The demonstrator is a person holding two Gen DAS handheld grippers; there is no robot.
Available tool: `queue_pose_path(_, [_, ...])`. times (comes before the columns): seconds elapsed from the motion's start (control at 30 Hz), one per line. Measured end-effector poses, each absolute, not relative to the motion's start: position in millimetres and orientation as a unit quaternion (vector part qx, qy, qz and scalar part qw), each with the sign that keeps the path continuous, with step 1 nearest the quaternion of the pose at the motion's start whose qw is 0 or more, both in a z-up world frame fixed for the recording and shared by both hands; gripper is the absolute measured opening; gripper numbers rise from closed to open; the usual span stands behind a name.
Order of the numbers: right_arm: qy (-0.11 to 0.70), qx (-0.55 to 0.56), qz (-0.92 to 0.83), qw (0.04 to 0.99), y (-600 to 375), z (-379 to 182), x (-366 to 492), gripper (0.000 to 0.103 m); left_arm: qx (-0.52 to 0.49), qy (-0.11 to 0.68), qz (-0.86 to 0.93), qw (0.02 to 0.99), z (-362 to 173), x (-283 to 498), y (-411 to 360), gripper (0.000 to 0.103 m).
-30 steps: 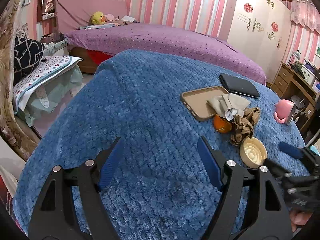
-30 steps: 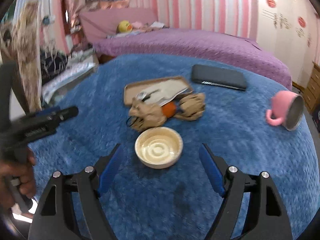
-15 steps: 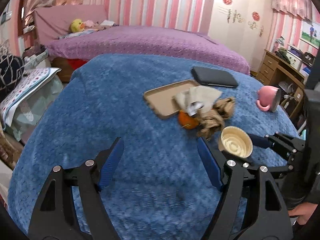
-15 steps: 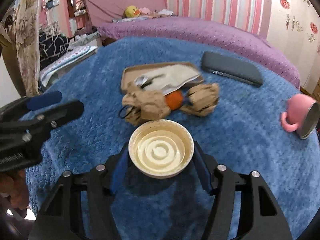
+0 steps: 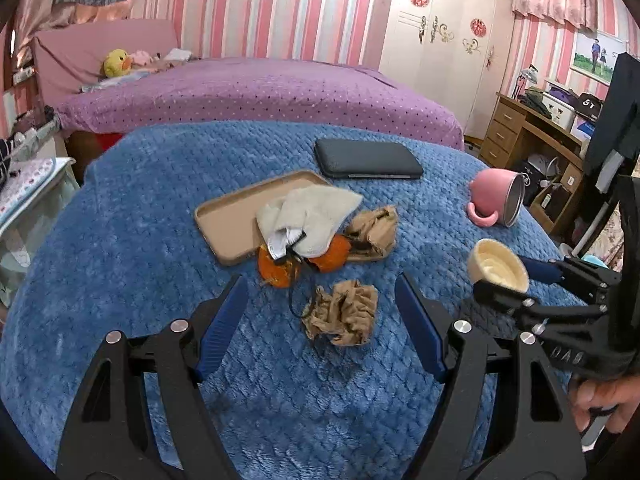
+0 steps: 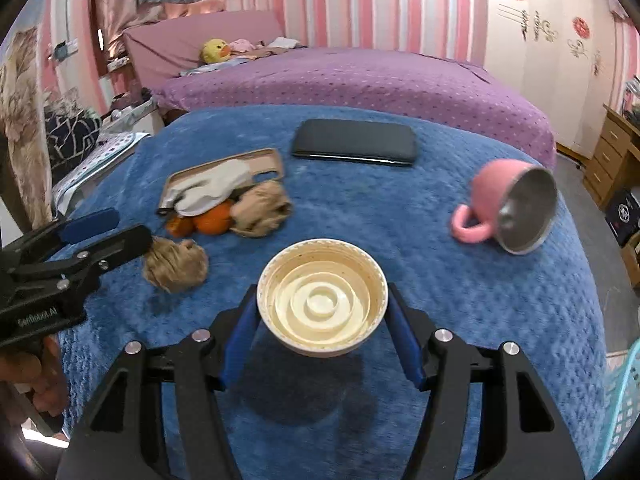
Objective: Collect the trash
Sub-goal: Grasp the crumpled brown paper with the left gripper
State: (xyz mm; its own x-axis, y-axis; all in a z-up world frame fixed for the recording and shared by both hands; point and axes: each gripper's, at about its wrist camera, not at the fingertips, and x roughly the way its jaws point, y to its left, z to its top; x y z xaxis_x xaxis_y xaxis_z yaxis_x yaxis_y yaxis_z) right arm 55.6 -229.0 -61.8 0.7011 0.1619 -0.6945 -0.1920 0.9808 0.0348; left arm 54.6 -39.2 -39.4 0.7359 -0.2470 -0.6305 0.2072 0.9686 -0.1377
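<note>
My right gripper (image 6: 322,320) is shut on a cream ridged lid (image 6: 322,300) and holds it above the blue blanket; it also shows in the left wrist view (image 5: 498,267). My left gripper (image 5: 320,312) is open, its jaws on either side of a crumpled brown paper wad (image 5: 342,312), which also shows in the right wrist view (image 6: 175,265). Behind it lie orange peels (image 5: 280,268), a second brown wad (image 5: 374,230) and a grey cloth (image 5: 312,216) on a tan tray (image 5: 228,216).
A black case (image 5: 368,159) lies at the back of the blue blanket (image 5: 140,240). A pink mug (image 5: 496,202) lies tipped over at the right. A turquoise basket (image 6: 624,408) stands at the right edge. A purple bed (image 5: 248,88) is behind.
My right gripper closed on the lid and lifted it off the blanket. My left gripper moved right and forward, so the brown wad now sits between its open jaws.
</note>
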Motion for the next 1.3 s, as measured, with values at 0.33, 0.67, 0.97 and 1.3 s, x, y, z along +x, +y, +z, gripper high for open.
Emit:
queue_pose_path(0.33, [0.375,-0.009,0.097,0.922,-250.8,-63.6,48.9,0.061,-0.023,0.38,-0.114,0.918,-58.6,55.9,-56.4,0.073])
queue_pose_path(0.67, [0.375,-0.009,0.095,0.922,-255.4,-63.7,42.4,0.061,0.007,0.392,-0.121,0.912,-65.5,58.8,-69.9,0.034])
queue_pose_path(0.97, [0.372,-0.003,0.09,0.924,-266.0,-61.3,36.6,0.061,-0.014,0.369,-0.142,0.919,-49.4,48.1,-58.2,0.007])
queue_pose_path(1.3, [0.367,-0.008,0.095,0.925,-265.4,-56.6,30.9,0.061,-0.021,0.318,-0.151,0.936,-24.4,34.4,-66.6,0.007])
